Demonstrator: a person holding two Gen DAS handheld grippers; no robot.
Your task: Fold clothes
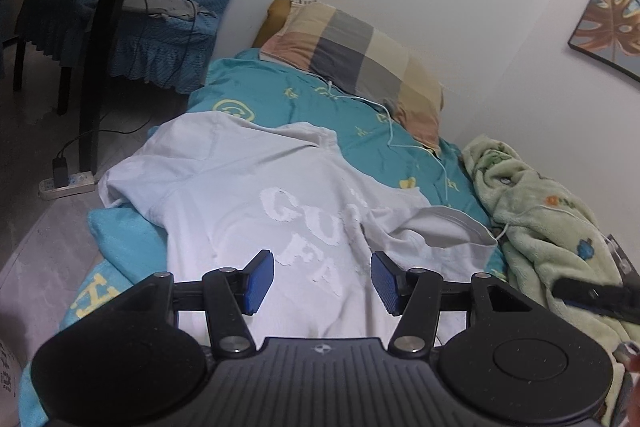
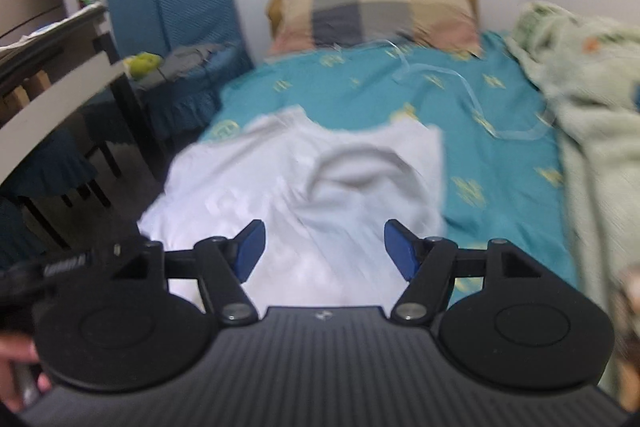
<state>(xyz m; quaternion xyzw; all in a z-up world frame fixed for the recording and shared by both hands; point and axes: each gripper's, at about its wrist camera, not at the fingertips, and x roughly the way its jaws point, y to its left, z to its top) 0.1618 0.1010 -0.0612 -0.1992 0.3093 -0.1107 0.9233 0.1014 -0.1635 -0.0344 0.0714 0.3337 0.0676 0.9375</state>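
One white shirt is spread on the bed just ahead of both grippers. The left gripper has its jaws apart with nothing in them, and so does the right gripper. One plaid pillow lies beyond, and one green blanket off to the right.

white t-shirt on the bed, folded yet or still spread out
Partly folded. The white t-shirt lies on the teal sheet with its right side flapped over the printed lettering; its left sleeve lies unfolded.
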